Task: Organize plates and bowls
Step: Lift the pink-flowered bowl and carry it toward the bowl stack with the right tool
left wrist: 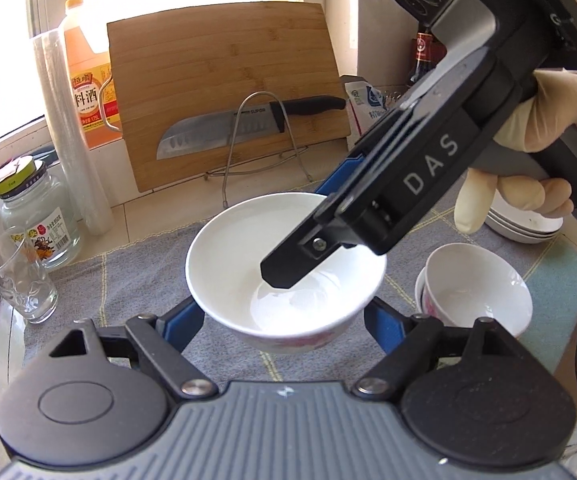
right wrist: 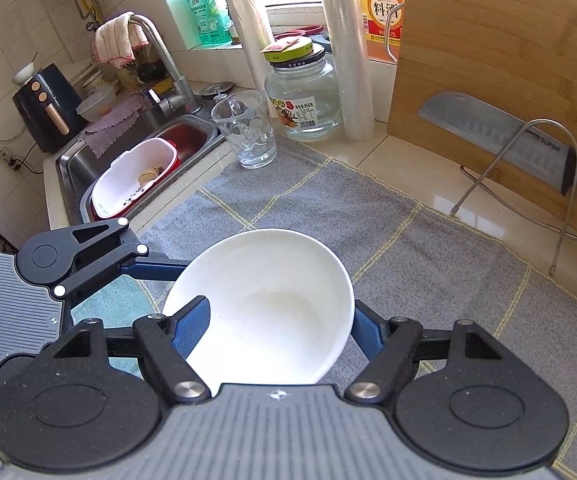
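Note:
A white bowl (left wrist: 248, 256) with a pink pattern outside is above the grey mat (left wrist: 128, 280); it also shows in the right wrist view (right wrist: 272, 304). My right gripper (right wrist: 280, 330) is shut on its rim, one finger (right wrist: 192, 328) inside, one outside; that gripper reaches into the bowl in the left wrist view (left wrist: 308, 236). My left gripper (left wrist: 282, 324) has its blue fingers either side of the bowl's base; whether they press on it I cannot tell. A second patterned bowl (left wrist: 476, 288) stands on the right. Stacked white plates (left wrist: 524, 224) lie behind.
A bamboo cutting board (left wrist: 228, 92) with a knife (left wrist: 224, 132) on a wire rack leans at the back. A drinking glass (left wrist: 16, 276), a jar (left wrist: 36, 216), a cling film roll (left wrist: 68, 132) and a cooking wine bottle (left wrist: 88, 80) stand left. A sink (right wrist: 128, 168) lies beyond.

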Motion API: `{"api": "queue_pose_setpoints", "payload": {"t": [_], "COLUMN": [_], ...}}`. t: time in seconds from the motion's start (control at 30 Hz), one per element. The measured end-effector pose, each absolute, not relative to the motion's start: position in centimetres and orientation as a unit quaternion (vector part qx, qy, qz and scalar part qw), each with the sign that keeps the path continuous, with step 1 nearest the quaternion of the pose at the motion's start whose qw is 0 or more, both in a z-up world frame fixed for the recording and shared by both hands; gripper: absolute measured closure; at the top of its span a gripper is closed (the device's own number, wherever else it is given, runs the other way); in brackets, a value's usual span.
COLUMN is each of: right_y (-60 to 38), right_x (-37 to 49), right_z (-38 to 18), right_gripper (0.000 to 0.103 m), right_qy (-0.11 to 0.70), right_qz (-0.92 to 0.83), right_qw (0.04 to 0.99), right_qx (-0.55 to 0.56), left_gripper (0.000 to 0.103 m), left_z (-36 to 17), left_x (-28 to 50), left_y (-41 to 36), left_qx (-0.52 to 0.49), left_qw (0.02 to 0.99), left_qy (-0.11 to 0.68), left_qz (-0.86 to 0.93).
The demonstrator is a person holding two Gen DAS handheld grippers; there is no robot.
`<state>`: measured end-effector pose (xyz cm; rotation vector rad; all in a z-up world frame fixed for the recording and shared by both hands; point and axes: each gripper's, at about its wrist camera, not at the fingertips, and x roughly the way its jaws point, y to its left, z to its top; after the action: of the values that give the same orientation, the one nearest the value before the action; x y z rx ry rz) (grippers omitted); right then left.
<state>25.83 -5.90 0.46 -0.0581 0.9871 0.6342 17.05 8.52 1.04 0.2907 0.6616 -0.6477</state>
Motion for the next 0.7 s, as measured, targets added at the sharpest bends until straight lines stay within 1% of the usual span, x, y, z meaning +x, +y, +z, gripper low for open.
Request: {"api": "queue_pose_setpoints", "payload": {"t": [0.27,0.7], "right_y": [-8.8,-13.7], "right_x": [22.5,17.6], "right_z": [1.8,1.6], "right_gripper": [0.023,0.023], "right_qy": [0.451,0.454], "right_qz": [0.278,0.225], "right_qw": [0.848,0.862], "right_qx": [-0.020,0.002], "left_gripper": [0.016,0.016], "left_z": [1.9,1.7], "left_x": [15.1,12.1], "left_y": [5.9,1.3], "left_qx": [0.155,0.170], "left_qw": [0.877,0.851], "left_qy": [0.304,0.298], "left_qz": [-0.339,-0.397]}}
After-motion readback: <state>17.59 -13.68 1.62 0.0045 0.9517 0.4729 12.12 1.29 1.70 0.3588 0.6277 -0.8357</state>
